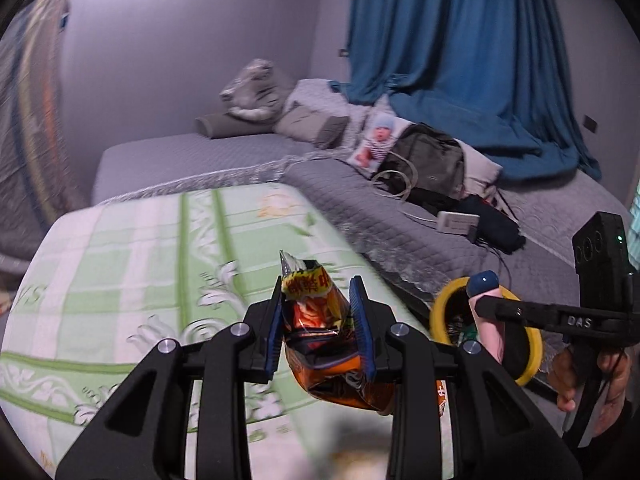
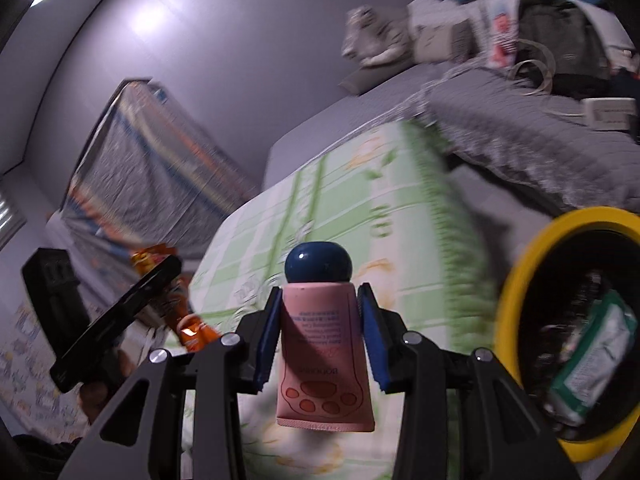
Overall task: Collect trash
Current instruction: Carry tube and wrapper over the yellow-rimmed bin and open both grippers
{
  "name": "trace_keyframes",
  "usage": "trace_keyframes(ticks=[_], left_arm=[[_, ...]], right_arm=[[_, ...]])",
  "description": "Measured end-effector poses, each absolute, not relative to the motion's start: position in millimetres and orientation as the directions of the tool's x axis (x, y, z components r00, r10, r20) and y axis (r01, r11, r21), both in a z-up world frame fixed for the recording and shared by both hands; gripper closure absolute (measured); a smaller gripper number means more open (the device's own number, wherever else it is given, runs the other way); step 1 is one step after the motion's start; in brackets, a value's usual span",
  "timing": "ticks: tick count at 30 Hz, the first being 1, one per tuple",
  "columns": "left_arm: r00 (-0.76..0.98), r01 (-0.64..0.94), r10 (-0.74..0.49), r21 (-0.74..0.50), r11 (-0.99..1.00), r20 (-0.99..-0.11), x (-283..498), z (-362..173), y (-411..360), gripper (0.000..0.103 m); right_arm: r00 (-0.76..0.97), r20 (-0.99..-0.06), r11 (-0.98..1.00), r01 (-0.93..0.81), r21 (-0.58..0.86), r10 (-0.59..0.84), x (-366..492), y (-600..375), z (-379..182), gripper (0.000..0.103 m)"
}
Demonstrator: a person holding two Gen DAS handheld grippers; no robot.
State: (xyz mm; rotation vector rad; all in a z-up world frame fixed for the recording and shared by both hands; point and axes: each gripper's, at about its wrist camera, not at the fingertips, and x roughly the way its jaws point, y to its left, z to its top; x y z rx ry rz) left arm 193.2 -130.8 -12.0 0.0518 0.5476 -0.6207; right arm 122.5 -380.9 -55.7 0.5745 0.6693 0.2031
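Note:
My left gripper (image 1: 318, 320) is shut on a crumpled orange snack bag (image 1: 320, 336), held in the air above a green-and-white checked mattress (image 1: 160, 264). My right gripper (image 2: 319, 328) is shut on a pink tube with a dark blue round cap (image 2: 320, 344). The left wrist view shows the right gripper (image 1: 486, 300) at the right with the pink tube (image 1: 490, 328) over a yellow-rimmed bin (image 1: 444, 312). In the right wrist view that bin (image 2: 516, 280) stands close on the right with a green-and-white packet (image 2: 592, 352) inside. The left gripper (image 2: 160, 276) and its orange bag (image 2: 188, 328) appear at the left.
A grey quilted bed (image 1: 400, 216) lies behind the mattress, carrying pillows (image 1: 304, 120), a dark backpack (image 1: 432, 160), cables and a white box (image 1: 456, 222). A blue curtain (image 1: 460, 48) hangs at the back right. A hand (image 1: 588, 376) grips the right handle.

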Motion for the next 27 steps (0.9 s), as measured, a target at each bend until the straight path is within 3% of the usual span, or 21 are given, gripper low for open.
trace_keyframes(ticks=[8,16,18,19,21,24,27], left_arm=[[0.571,0.741,-0.684,-0.073,0.668,-0.454,175,-7,-248,0.073],[0.446,0.82,-0.746,-0.108,0.562,-0.495,176,-44,-347,0.067],[0.434,0.814,-0.742,-0.13,0.566,-0.512,178,-54,-356,0.045],[0.43,0.809,-0.743,-0.145,0.569,-0.513,179,-57,-357,0.04],[0.435,0.799,-0.745,-0.165,0.578,-0.505,182,-63,-354,0.023],[0.453,0.786,-0.759,-0.193,0.588,-0.467,187,-61,-337,0.009],[0.498,0.764,-0.761,-0.205,0.612,-0.415,188,-51,-310,0.008]], right_arm=[[0.822,-0.568,0.817,0.301,0.492,0.039,79,-465,-72,0.067],[0.764,-0.639,0.741,0.479,0.47,-0.088,72,-521,-112,0.067],[0.75,-0.656,0.729,0.498,0.471,-0.088,70,-534,-121,0.066],[0.741,-0.665,0.719,0.513,0.468,-0.096,68,-540,-126,0.065],[0.711,-0.687,0.703,0.566,0.43,-0.152,62,-553,-131,0.057],[0.704,-0.679,0.685,0.601,0.411,-0.21,53,-561,-129,0.037],[0.7,-0.657,0.684,0.626,0.375,-0.281,41,-557,-119,0.012]])
